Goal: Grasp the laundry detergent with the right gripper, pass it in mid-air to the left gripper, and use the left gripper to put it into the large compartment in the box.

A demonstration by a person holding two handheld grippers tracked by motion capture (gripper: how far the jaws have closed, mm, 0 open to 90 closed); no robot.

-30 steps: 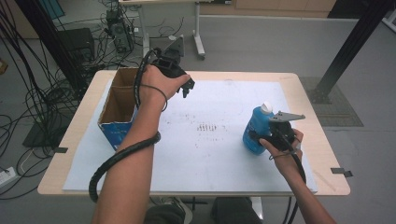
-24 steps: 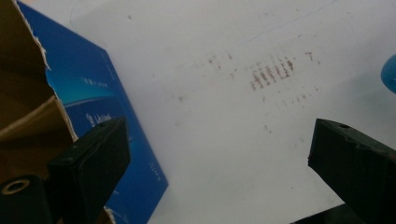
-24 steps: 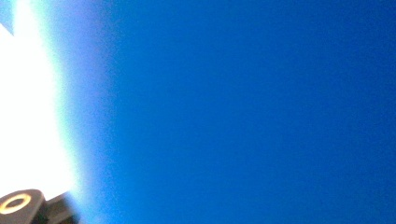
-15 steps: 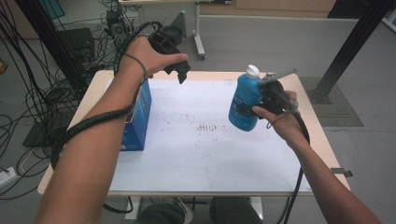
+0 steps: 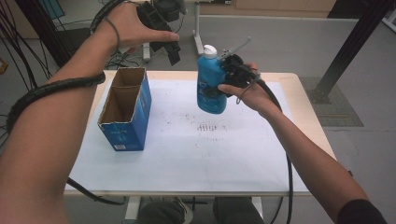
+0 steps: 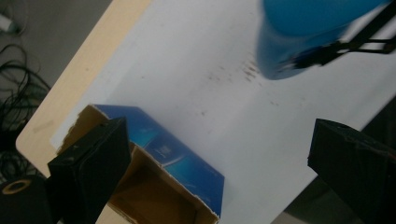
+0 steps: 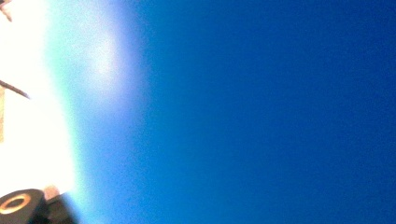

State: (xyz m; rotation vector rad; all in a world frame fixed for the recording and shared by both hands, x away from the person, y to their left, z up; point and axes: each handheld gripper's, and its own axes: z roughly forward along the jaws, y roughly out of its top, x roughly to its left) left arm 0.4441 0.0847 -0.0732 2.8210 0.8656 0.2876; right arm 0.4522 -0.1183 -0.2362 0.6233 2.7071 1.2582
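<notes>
My right gripper (image 5: 229,71) is shut on a blue bottle (image 5: 210,86) with a white cap (image 5: 209,50), holding it upright in the air over the back middle of the table. In the right gripper view the bottle's blue wall (image 7: 261,112) is pressed close to the camera. An open blue cardboard box (image 5: 125,109) stands on the left of the white sheet (image 5: 201,154). High above and behind the box, my left gripper (image 5: 172,46) is open with nothing in it. In the left gripper view my left gripper (image 6: 219,140) looks down on the box (image 6: 180,163), with the bottle (image 6: 299,42) farther off.
Dark specks (image 5: 208,127) mark the middle of the sheet. Bare wooden table edge (image 5: 306,107) shows on the right. Cables (image 5: 14,56) lie on the floor at the left. Beyond the table stand a desk leg (image 5: 198,28) and a black post (image 5: 350,46).
The right gripper lifted the bottle off the table's right side and carried it up and toward the middle. The left gripper rose from beside the box to well above it.
</notes>
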